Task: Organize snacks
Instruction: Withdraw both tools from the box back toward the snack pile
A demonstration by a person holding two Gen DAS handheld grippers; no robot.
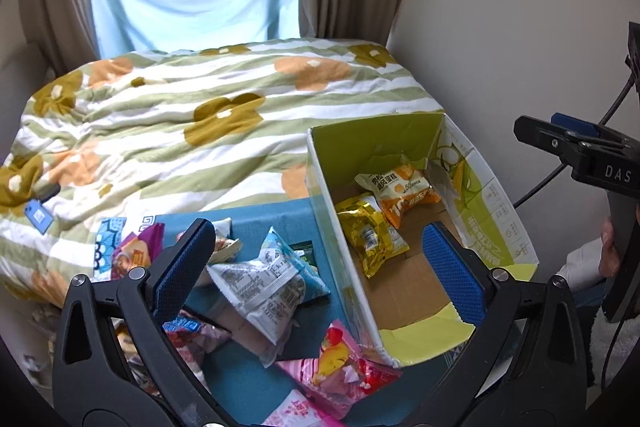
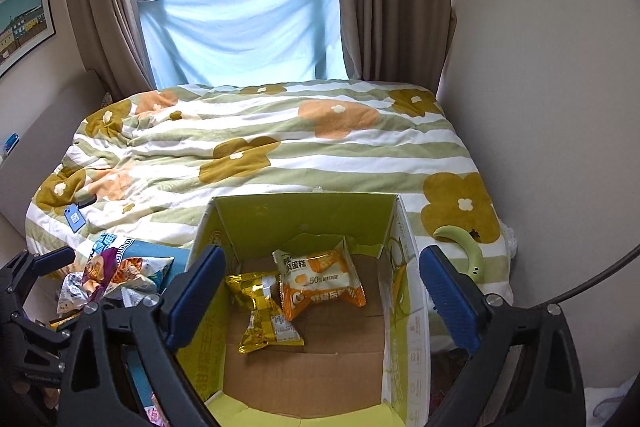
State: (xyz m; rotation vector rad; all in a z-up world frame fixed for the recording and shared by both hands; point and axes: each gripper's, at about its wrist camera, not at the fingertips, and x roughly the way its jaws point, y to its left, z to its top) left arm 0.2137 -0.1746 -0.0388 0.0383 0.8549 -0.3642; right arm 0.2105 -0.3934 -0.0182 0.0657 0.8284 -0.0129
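Snacks [image 1: 264, 287] lie under the empty, wide-apart left hand-held gripper [image 1: 316, 259]; next, grab one for the box [image 1: 400, 307] beside it.

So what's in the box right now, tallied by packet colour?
Orange packet: 1
Gold packet: 1
Total in the box: 2
More packets still lie in the pile outside it; they overlap too much to count.
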